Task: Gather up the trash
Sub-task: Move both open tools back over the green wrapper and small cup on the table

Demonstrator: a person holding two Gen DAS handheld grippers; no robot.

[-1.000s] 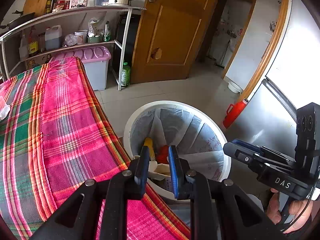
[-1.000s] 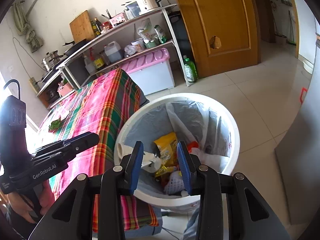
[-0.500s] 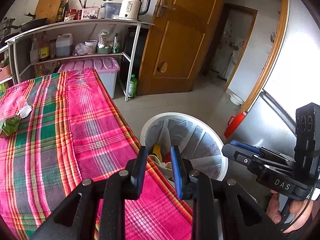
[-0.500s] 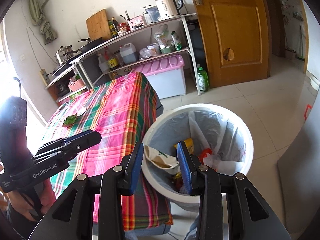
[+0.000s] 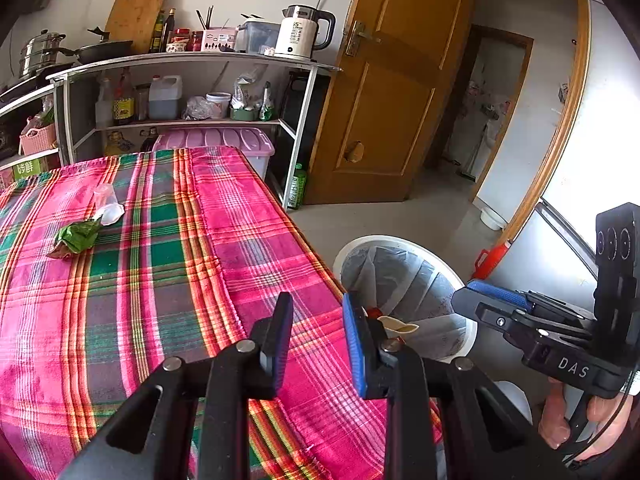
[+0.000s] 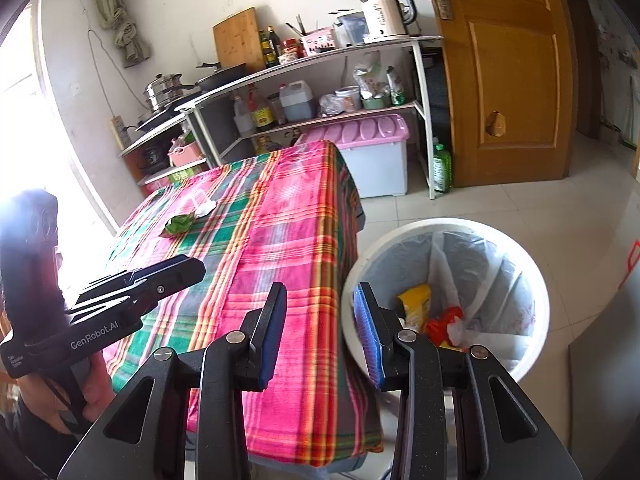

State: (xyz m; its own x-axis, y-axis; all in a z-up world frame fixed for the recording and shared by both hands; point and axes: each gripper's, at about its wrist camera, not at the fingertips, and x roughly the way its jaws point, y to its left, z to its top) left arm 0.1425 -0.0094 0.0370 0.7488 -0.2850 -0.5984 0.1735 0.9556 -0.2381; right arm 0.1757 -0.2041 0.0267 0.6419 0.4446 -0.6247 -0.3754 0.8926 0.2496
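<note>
The left gripper and right gripper hover with jaws apart, empty. A crumpled green wrapper and clear plastic cup lie far left on the plaid tablecloth; the white lined bin stands near right.

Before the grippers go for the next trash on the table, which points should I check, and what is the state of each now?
1. Left gripper carries nothing, jaws apart: ok.
2. Right gripper carries nothing, jaws apart: ok.
3. Trash left on the table: green wrapper and clear cup still there: not ok.
4. Way across the cloth to them is free: ok.
5. Wrapper and cup touching or apart: cannot tell.
6. Bin beside the table, open, with room inside: ok.
</note>
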